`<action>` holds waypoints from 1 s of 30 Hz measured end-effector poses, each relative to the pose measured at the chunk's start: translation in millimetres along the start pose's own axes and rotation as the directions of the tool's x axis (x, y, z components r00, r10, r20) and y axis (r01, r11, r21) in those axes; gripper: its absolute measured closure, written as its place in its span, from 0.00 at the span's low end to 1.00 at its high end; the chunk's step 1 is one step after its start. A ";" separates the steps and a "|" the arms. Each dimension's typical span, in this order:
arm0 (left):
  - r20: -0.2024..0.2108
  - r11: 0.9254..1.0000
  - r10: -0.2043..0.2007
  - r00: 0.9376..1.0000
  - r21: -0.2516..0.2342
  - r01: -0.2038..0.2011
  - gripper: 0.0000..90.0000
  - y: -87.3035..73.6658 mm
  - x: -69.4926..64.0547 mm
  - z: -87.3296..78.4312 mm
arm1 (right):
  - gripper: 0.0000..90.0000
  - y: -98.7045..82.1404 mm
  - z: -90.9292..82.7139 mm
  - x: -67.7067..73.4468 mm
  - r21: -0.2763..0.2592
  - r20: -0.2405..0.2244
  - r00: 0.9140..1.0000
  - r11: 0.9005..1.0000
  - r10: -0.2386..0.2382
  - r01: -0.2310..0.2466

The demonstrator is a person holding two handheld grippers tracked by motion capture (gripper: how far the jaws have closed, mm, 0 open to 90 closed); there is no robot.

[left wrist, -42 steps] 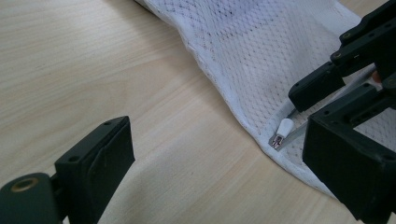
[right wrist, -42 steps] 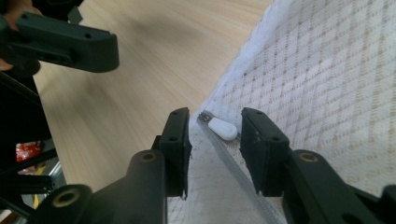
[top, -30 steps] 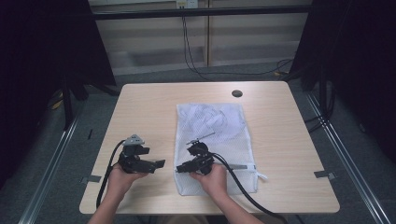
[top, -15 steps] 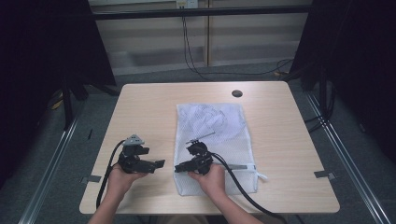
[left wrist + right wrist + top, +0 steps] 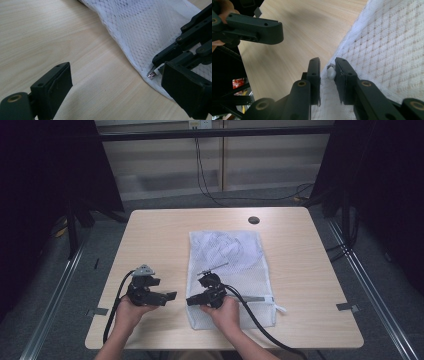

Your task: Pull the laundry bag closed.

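A white mesh bag (image 5: pixel 230 255) lies flat on the light wooden table (image 5: pixel 150 235). My right gripper (image 5: pixel 192 300) points left at the bag's near left edge. Its jaws have just been closing and stand narrow, with the bag's small white zipper pull (image 5: pixel 331 73) between them, touching one jaw while a gap remains at the other. The same pull (image 5: pixel 152 74) shows its metal tip in the left gripper view, under the right gripper (image 5: pixel 156 67). My left gripper (image 5: pixel 164 289) is wide open just left of the bag, facing it, with bare table between its jaws (image 5: pixel 117 75).
A dark round grommet hole (image 5: pixel 253 220) sits near the table's far edge. Black cables trail from both grippers off the front edge. Bare wood surrounds the bag on the left, right and far sides. Dark frames and floor rails flank the table.
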State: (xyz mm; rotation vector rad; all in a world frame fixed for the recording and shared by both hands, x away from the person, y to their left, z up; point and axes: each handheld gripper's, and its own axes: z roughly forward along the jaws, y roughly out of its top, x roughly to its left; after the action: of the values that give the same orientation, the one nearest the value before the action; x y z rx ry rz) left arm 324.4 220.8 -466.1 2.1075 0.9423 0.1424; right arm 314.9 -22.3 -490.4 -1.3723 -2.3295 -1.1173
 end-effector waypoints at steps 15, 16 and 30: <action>0.020 1.000 -0.005 1.000 0.011 0.005 0.11 -0.4 -1.9 0.4 | 0.96 3.0 3.7 -3.3 0.022 0.016 1.000 1.000 0.002 -0.003; 0.029 1.000 -0.005 1.000 0.010 0.005 0.11 -0.4 -2.0 0.6 | 0.96 3.5 2.7 -2.8 0.019 0.015 1.000 1.000 0.008 -0.008; 0.123 0.998 -0.068 0.990 0.022 0.066 0.10 0.6 -8.8 7.4 | 0.97 7.6 -16.6 -3.8 -0.032 -0.012 1.000 0.999 0.010 -0.011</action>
State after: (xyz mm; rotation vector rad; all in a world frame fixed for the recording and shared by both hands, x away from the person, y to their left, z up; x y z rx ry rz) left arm 321.3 210.1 -468.8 2.0730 0.9417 -0.0306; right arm 320.2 -34.4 -477.1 -1.3831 -2.3029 -1.1621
